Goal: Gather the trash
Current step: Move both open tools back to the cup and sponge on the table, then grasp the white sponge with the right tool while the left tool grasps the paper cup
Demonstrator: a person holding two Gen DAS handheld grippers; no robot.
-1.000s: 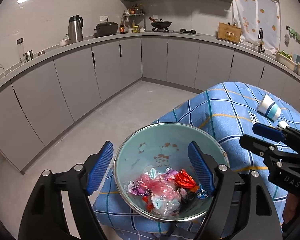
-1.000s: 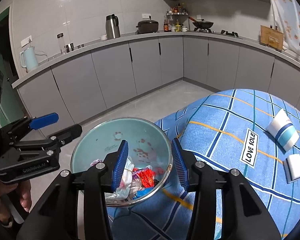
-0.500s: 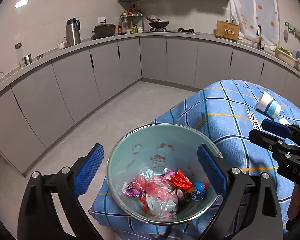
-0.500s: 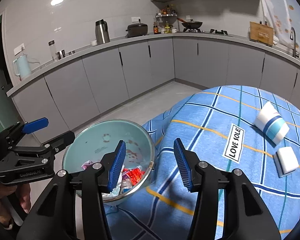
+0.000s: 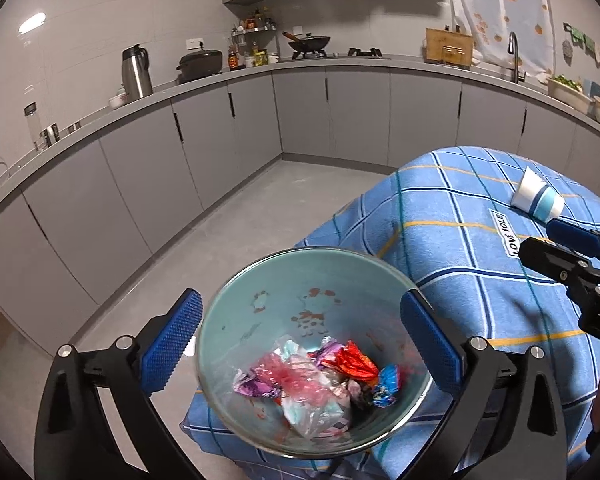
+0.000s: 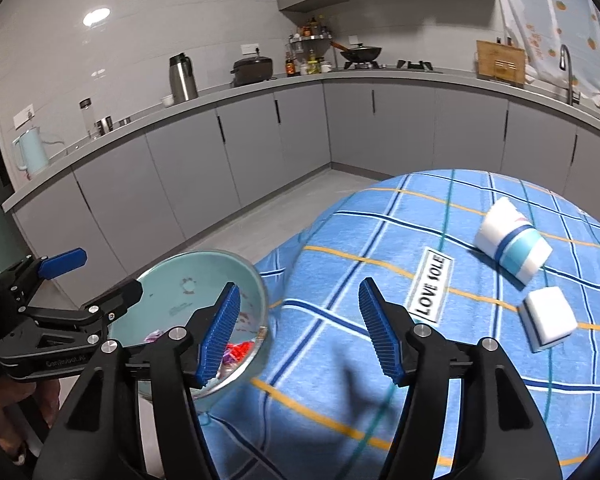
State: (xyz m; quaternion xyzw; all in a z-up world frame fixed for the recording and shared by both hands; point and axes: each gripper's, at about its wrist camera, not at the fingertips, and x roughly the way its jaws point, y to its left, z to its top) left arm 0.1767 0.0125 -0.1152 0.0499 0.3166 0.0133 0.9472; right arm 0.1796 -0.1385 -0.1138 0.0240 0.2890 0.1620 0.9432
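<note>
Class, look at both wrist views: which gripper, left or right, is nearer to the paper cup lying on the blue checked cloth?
Right. The right gripper hangs open over the cloth, with the paper cup ahead to its right. The left gripper is open around the bin of wrappers at the table's edge, farther away.

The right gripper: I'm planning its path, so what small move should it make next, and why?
Probably swing right toward the paper cup lying on its side on the tablecloth. The right gripper is open and empty, wrappers already sit in the bin, and the cup looks like leftover trash.
</note>
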